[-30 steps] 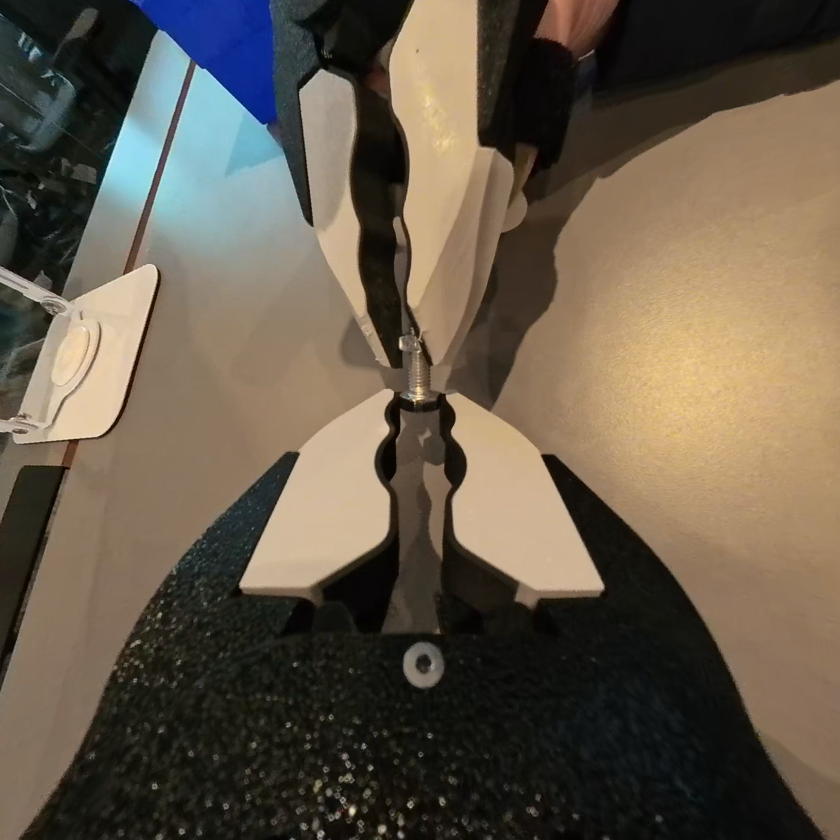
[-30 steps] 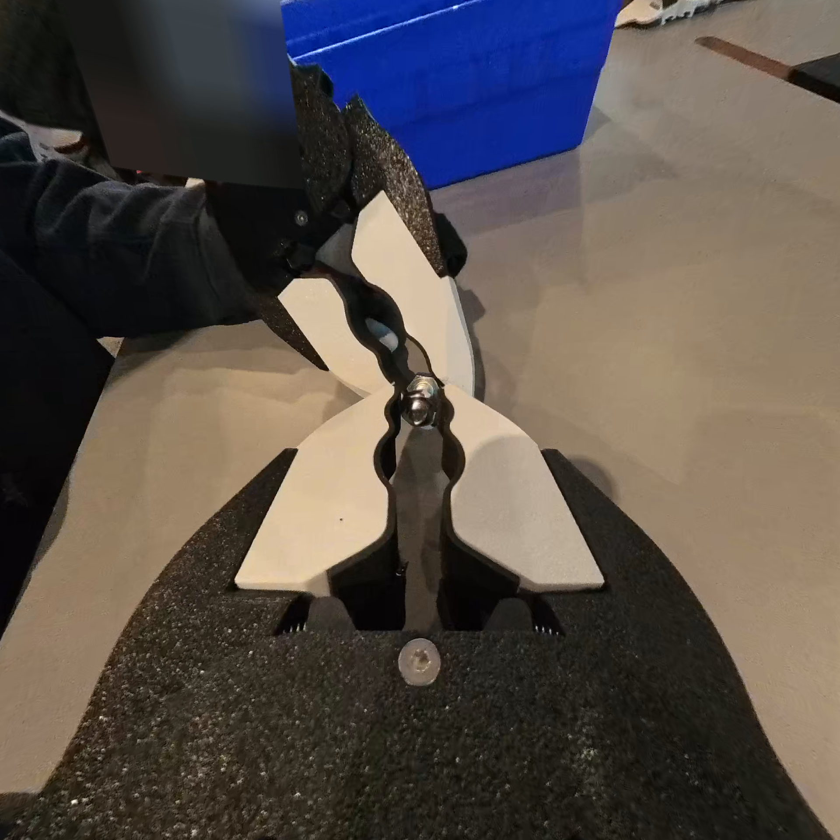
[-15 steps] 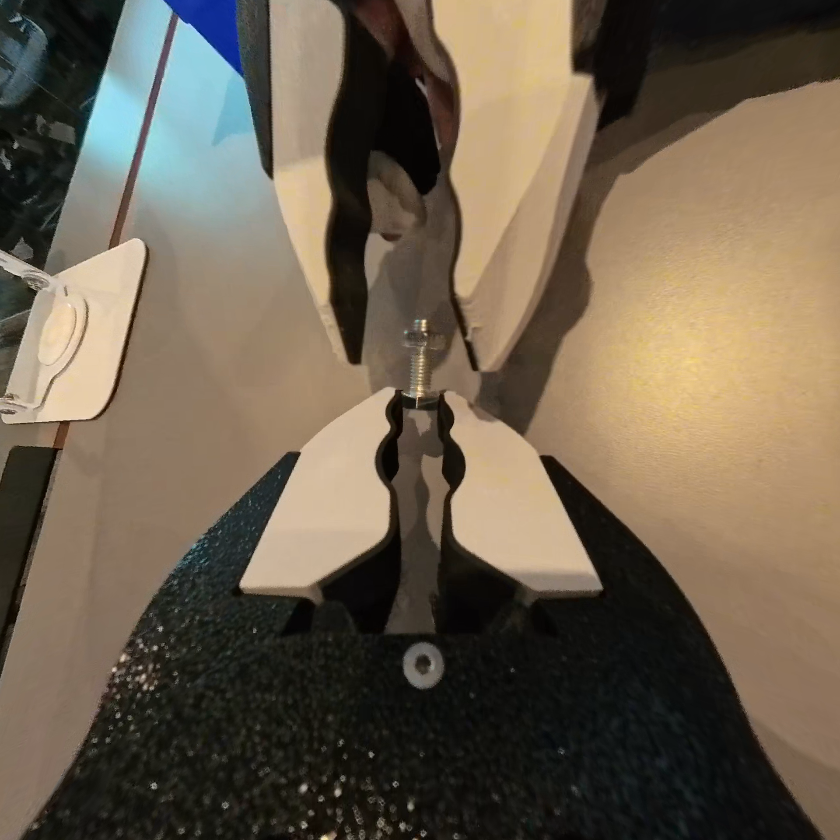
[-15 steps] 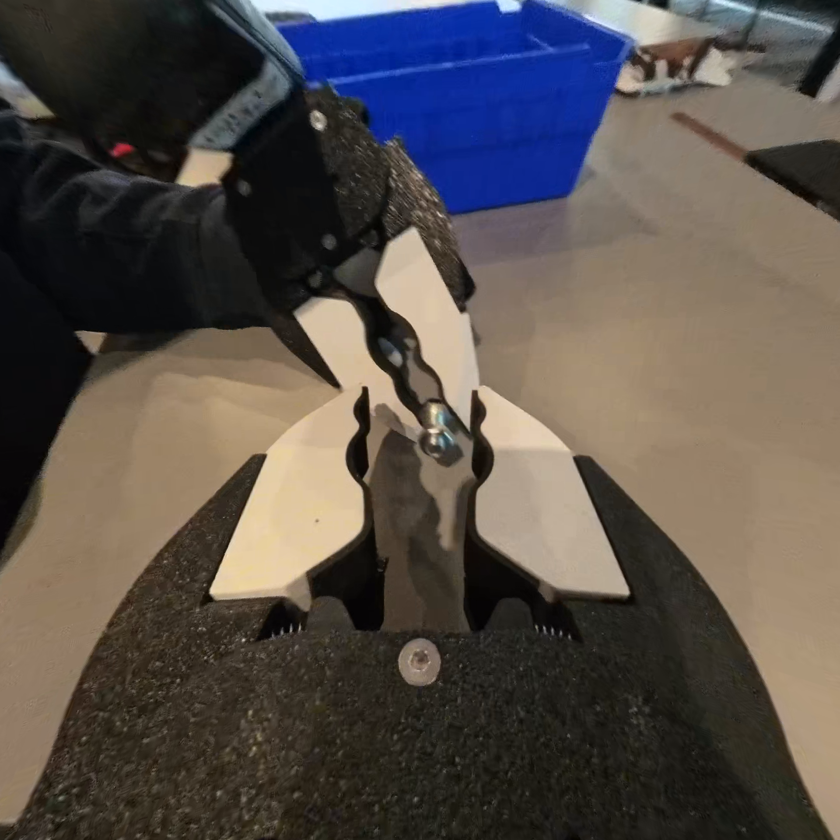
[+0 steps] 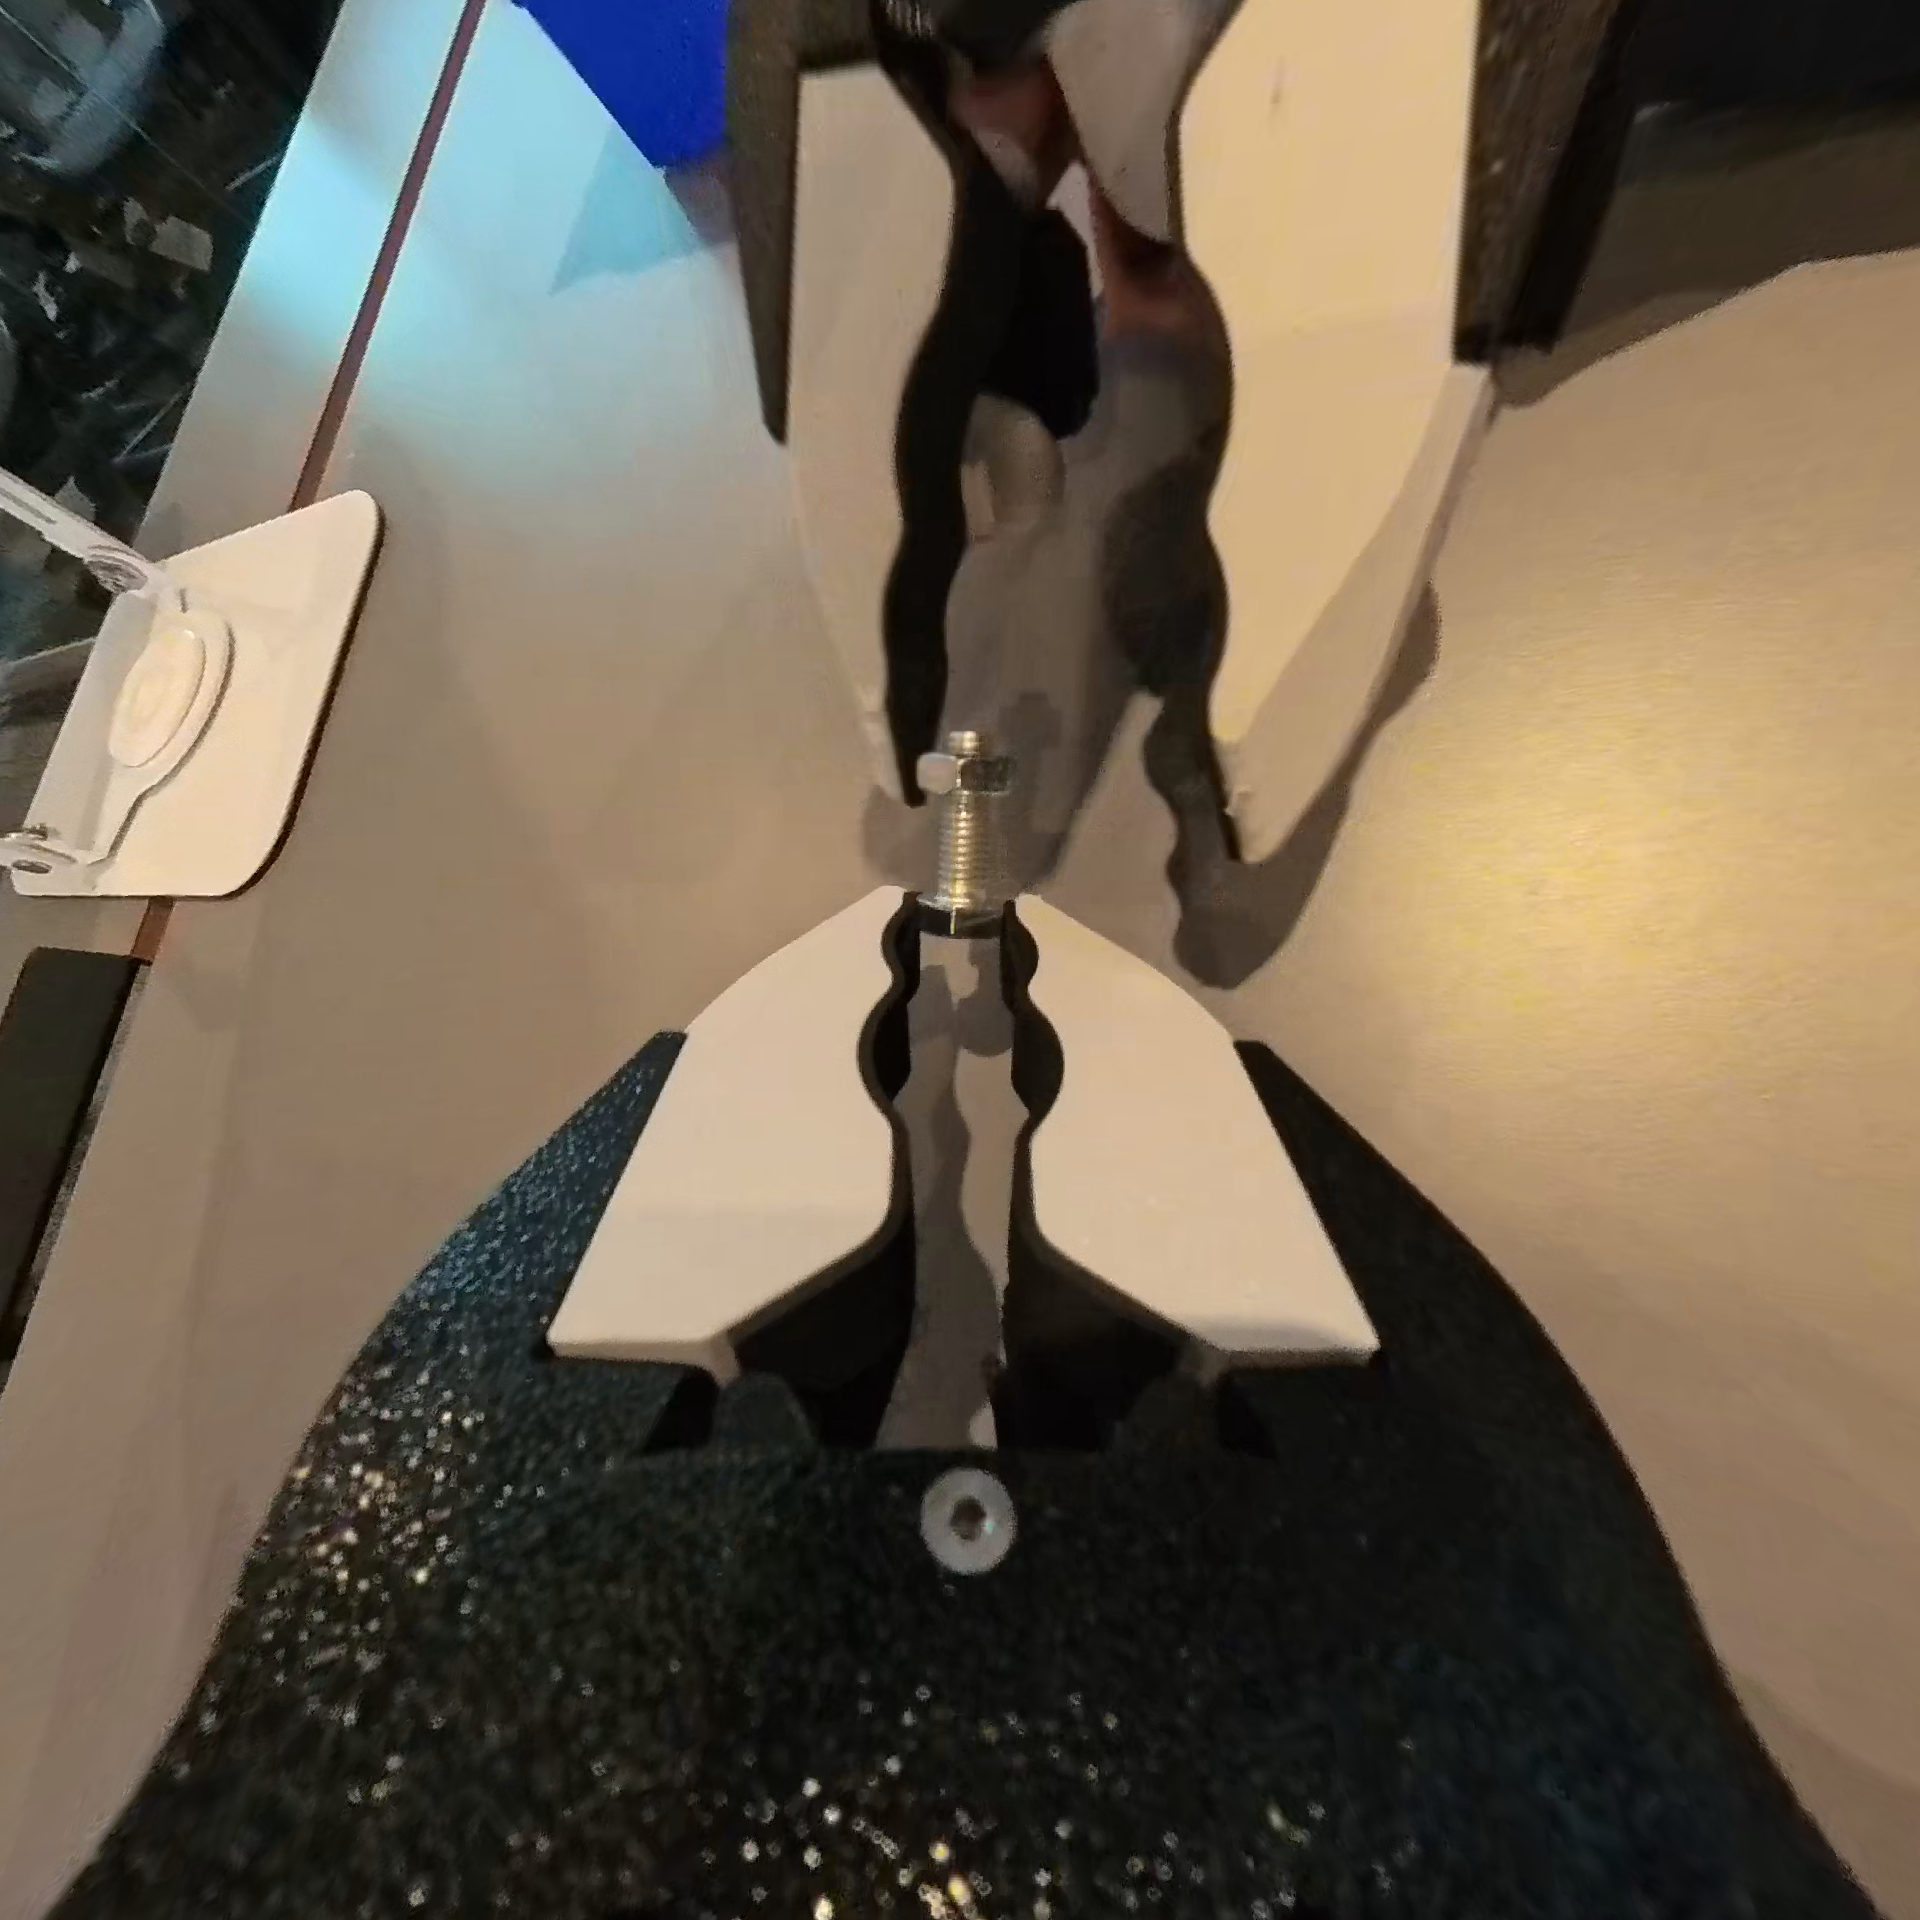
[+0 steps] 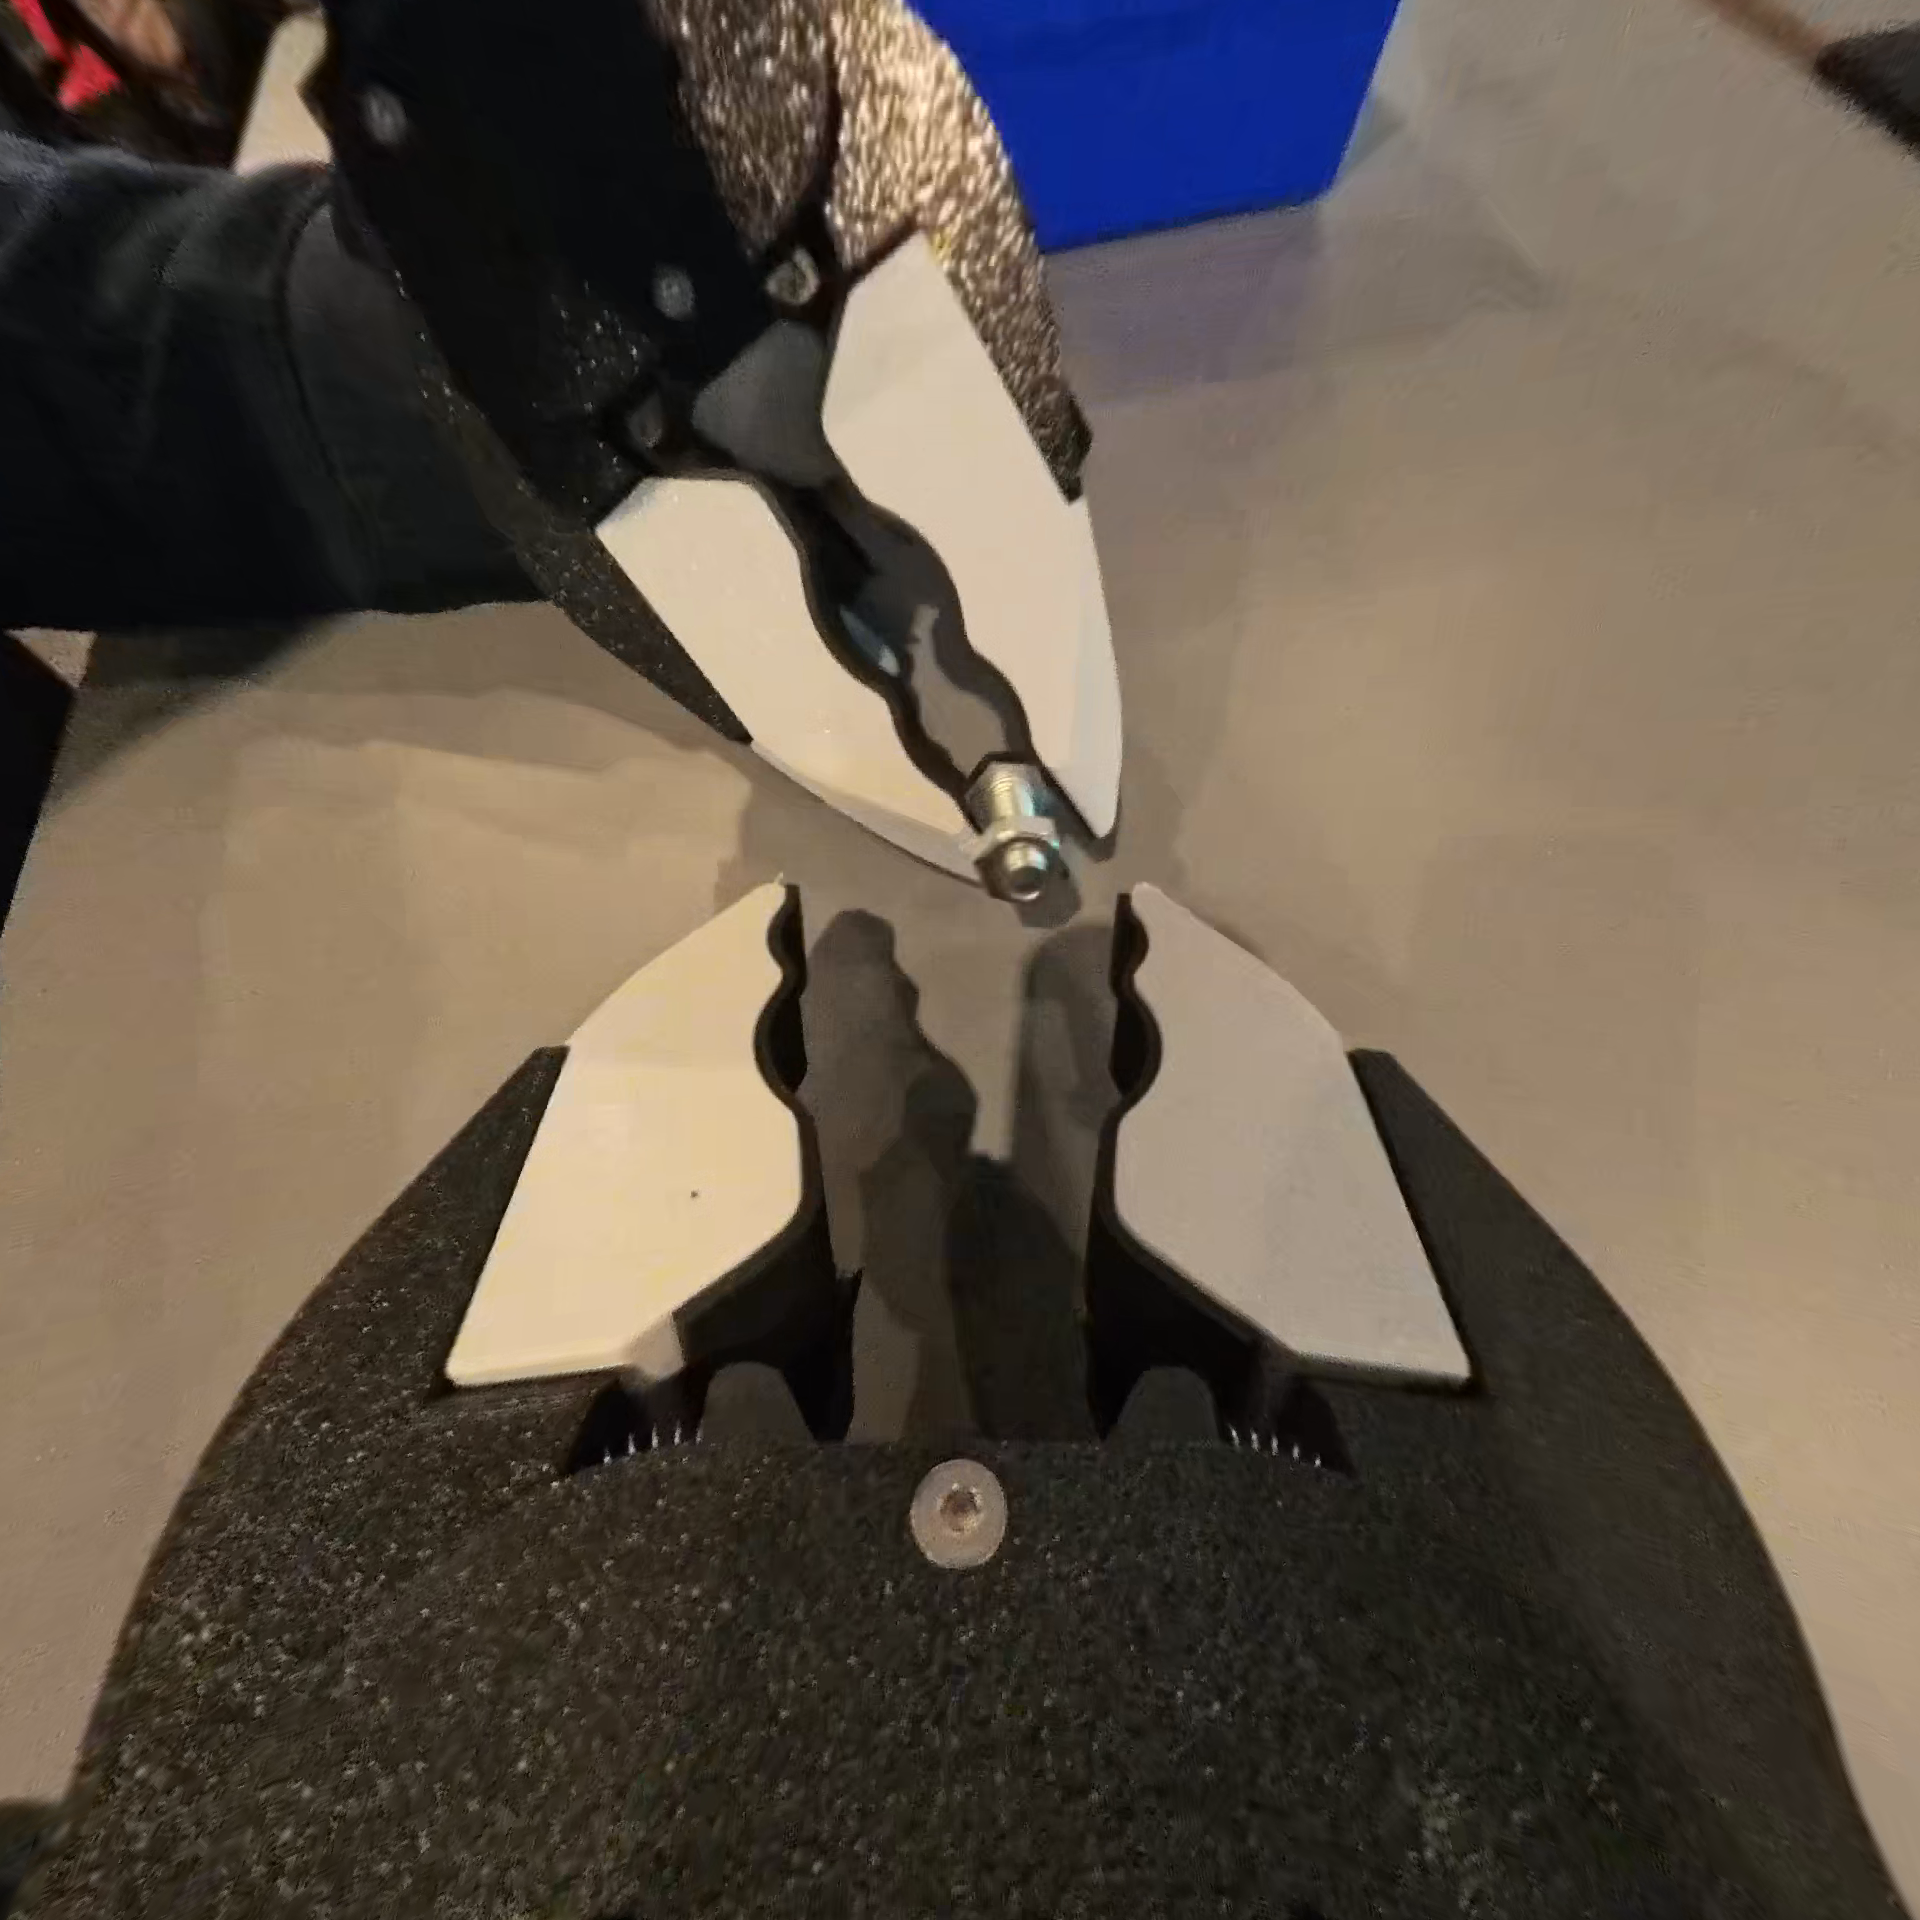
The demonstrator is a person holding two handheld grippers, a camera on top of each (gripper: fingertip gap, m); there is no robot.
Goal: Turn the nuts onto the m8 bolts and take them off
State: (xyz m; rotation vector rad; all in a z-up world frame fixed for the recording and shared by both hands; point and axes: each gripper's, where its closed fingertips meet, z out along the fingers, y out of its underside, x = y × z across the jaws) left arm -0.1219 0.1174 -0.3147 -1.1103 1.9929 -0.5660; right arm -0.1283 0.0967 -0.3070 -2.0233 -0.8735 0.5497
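My left gripper (image 5: 961, 914) is shut on the head of a silver M8 bolt (image 5: 964, 847), which points forward out of its fingertips. A silver nut (image 5: 977, 771) sits on the thread near the bolt's far end. My right gripper (image 6: 956, 899) is open and empty, its fingertips (image 6: 1143, 914) just short of the bolt's end. In the left wrist view the right gripper (image 5: 1081, 816) faces me with its jaws spread on either side of the nut, one tip close to it. In the right wrist view the left gripper (image 6: 1029, 831) holds the bolt (image 6: 1013, 826) pointing toward me.
A grey table (image 5: 1558, 935) lies under both grippers. A blue bin (image 6: 1164, 114) stands behind them. A white plate with a clear fitting (image 5: 197, 707) lies near the table's left edge. A dark sleeve (image 6: 156, 395) holds the left gripper. The grippers are tip to tip, or close to it.
My right gripper was shut on the nut at the bolt's end. It has opened, let the nut go and drawn back a little. The nut stays on the bolt.
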